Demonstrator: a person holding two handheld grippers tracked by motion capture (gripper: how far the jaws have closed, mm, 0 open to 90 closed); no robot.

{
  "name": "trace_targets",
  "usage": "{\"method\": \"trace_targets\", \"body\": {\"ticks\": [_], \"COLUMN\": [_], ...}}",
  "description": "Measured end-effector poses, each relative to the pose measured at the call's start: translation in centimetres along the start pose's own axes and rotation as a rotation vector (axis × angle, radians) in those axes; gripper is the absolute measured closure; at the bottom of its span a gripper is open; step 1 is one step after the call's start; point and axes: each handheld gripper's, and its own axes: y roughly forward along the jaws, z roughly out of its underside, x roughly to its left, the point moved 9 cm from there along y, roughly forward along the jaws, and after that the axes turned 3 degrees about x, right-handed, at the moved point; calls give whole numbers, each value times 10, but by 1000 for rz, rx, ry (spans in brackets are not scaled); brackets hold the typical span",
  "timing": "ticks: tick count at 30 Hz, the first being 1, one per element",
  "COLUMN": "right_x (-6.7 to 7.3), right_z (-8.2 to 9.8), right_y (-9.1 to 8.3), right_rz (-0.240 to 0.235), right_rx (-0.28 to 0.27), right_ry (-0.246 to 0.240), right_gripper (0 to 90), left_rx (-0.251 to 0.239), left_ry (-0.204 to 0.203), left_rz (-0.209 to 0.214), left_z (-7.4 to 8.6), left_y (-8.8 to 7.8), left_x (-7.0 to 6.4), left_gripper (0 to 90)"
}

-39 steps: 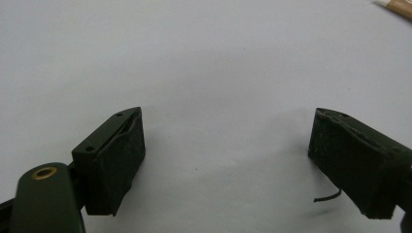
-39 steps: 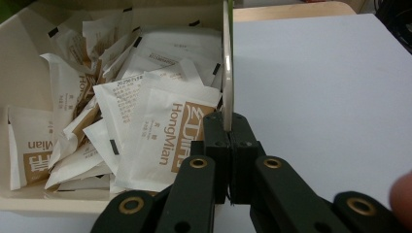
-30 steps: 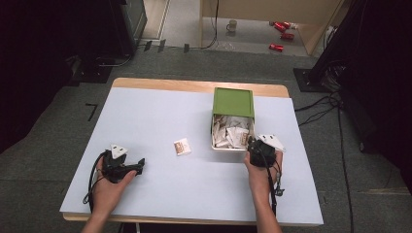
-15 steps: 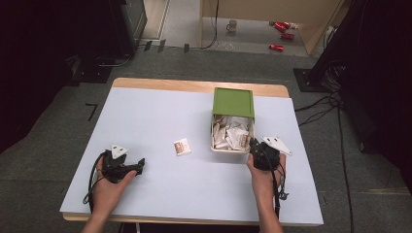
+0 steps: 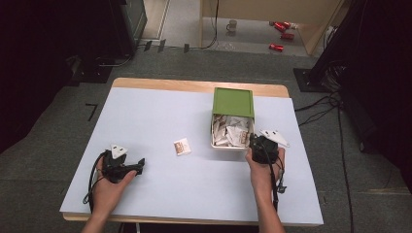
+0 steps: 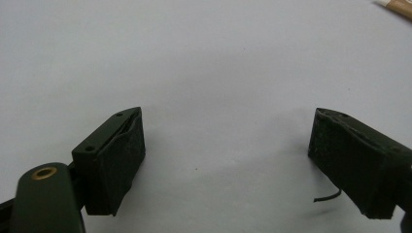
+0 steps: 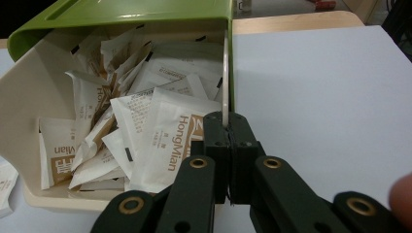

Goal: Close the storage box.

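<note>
Gripping the box (image 7: 224,73) wall with the right gripper (image 7: 228,127), at the table's right side.
Keep the closed jaws firm on the thin wall so the packets (image 7: 160,131) stay inside; the left gripper (image 6: 228,160) rests open on the table (image 5: 160,116), empty.

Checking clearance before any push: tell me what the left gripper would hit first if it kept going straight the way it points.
The left gripper points right across the bare table, jaws open with nothing between them. The single packet lies ahead but off to the far side of that line, so the way looks free; depth is hard to judge.
</note>
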Motion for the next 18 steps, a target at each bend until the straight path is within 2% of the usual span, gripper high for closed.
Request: {"method": "trace_targets", "body": {"ticks": [11,18], "right_x": [0,-2], "right_z": [-8,-5], "right_y": [11,9], "right_rz": [3,-53], "right_rx": [-2,-10], "right_ry": [14,21], "right_gripper": [899,866], "left_rx": [0,0], "left_ry": [0,-1], "left_rz": [1,1], "left_z": [0,0], "left_y": [0,0], "left_x": [0,0], "left_gripper": [138,137]}}
